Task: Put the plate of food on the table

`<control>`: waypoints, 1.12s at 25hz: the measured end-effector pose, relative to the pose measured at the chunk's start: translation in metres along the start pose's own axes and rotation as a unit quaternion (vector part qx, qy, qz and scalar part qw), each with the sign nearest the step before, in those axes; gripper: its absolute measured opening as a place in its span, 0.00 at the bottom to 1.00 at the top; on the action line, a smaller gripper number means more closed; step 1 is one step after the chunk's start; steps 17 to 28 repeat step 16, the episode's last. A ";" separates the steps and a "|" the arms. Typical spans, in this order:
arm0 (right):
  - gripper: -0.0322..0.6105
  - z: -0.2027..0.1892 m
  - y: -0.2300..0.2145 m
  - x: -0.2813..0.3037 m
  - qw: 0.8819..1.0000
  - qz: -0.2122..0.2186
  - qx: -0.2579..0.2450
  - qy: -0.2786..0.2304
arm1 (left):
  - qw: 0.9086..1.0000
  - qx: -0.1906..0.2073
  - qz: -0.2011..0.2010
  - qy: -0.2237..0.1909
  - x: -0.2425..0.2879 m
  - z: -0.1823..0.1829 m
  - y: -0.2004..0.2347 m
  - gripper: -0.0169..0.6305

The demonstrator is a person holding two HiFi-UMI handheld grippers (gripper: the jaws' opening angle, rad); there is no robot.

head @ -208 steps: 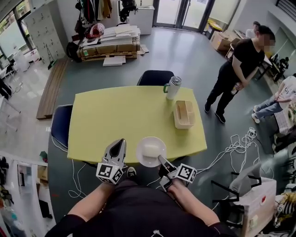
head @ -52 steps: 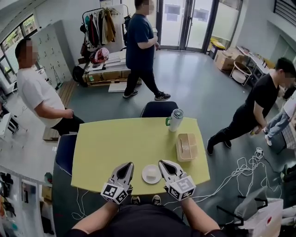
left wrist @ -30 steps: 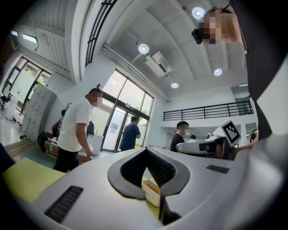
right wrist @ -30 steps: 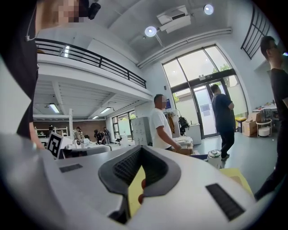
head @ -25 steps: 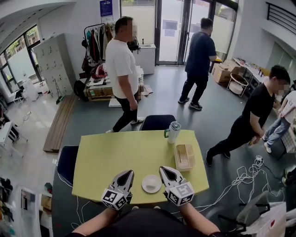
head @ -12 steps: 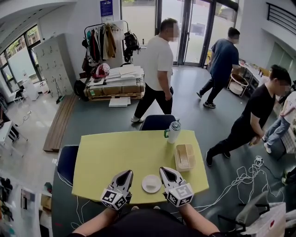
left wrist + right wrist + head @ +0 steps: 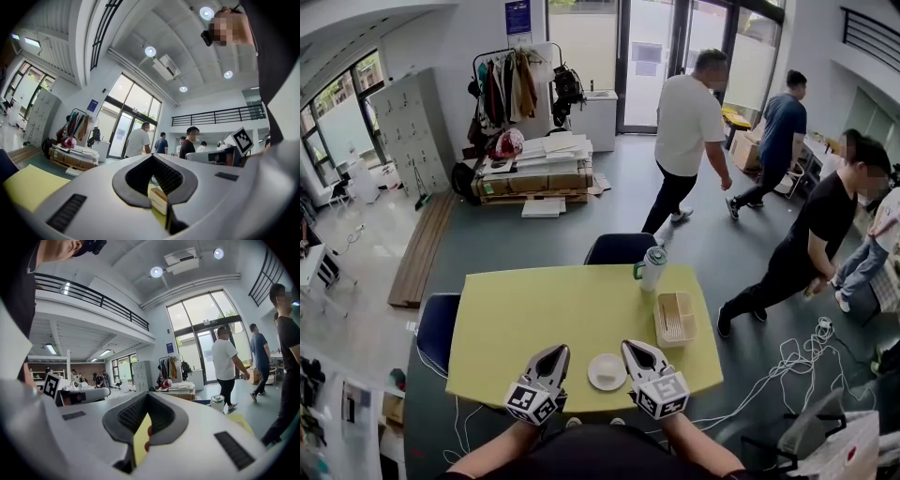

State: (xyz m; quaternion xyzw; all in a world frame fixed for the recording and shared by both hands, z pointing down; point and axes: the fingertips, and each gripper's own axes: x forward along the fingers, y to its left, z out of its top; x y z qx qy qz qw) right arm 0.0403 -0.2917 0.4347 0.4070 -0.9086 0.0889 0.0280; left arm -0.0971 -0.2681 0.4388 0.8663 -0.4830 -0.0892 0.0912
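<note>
In the head view a small white plate (image 7: 607, 372) with a pale piece of food lies on the yellow table (image 7: 553, 309), close to its near edge. My left gripper (image 7: 555, 351) hangs just left of the plate with its jaws shut and nothing between them. On the plate's right side is my right gripper (image 7: 630, 347), also shut and empty. Neither touches the plate. In the left gripper view the left gripper (image 7: 151, 156) points across the table at a beige box (image 7: 159, 199). The right gripper (image 7: 146, 394), in its own view, points over the table top.
A beige box (image 7: 674, 319) and a white bottle with a green lid (image 7: 652, 267) stand on the table's right side. Dark chairs sit at the far side (image 7: 621, 247) and the left end (image 7: 434, 323). People walk behind the table (image 7: 689, 141) and stand right of it (image 7: 811, 244). Cables (image 7: 787, 352) lie on the floor.
The plate, held at the table's near edge 8 s ago, now lies on the table. In the last second both grippers stay put; the people behind have walked right.
</note>
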 end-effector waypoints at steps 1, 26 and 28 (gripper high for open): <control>0.07 0.000 0.000 0.000 1.000 -0.001 0.000 0.002 | 1.000 0.000 0.000 0.000 -0.001 0.000 0.000 0.04; 0.07 -0.007 -0.006 -0.003 1.000 -0.010 -0.002 0.010 | 0.999 0.021 -0.037 0.011 0.004 -0.007 -0.022 0.04; 0.07 -0.007 -0.006 -0.003 1.000 -0.010 -0.002 0.010 | 0.999 0.021 -0.037 0.011 0.004 -0.007 -0.022 0.04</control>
